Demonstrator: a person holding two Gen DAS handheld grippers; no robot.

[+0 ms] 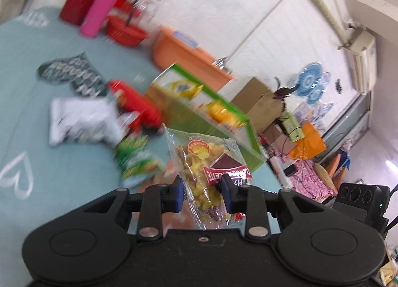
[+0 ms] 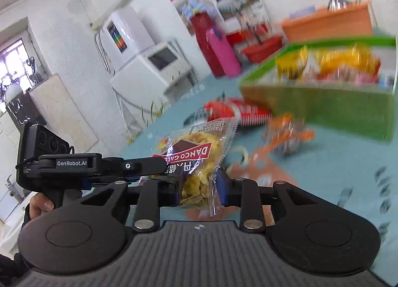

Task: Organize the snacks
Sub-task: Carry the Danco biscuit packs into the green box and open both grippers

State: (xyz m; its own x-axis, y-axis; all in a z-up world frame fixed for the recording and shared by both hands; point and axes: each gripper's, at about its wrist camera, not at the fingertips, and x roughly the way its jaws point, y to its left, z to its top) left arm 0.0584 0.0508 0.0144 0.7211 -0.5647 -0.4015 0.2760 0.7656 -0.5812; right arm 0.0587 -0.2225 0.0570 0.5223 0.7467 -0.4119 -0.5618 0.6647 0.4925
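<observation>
A clear snack packet (image 1: 209,175) of yellow puffed pieces with a red-and-brown label sat pinched between both claws, lifted clear of the pale blue tablecloth (image 1: 37,137). The left gripper (image 1: 202,193) was clenched on the packet's lower part, its blue pads pressed into the wrapper. The right gripper (image 2: 197,188) also grasped the same packet (image 2: 196,160), plastic crumpled between its pads, with the left tool reaching across from the side to touch the label. Beyond the packet stood a green box (image 1: 199,117) already holding yellow and red bags. On the cloth near the box lay a red packet (image 1: 139,102), a white bag (image 1: 79,120) and a green bag (image 1: 134,160), all blurred. Farther back stood a pink bottle (image 1: 100,8) and an orange tub (image 1: 184,50).
</observation>
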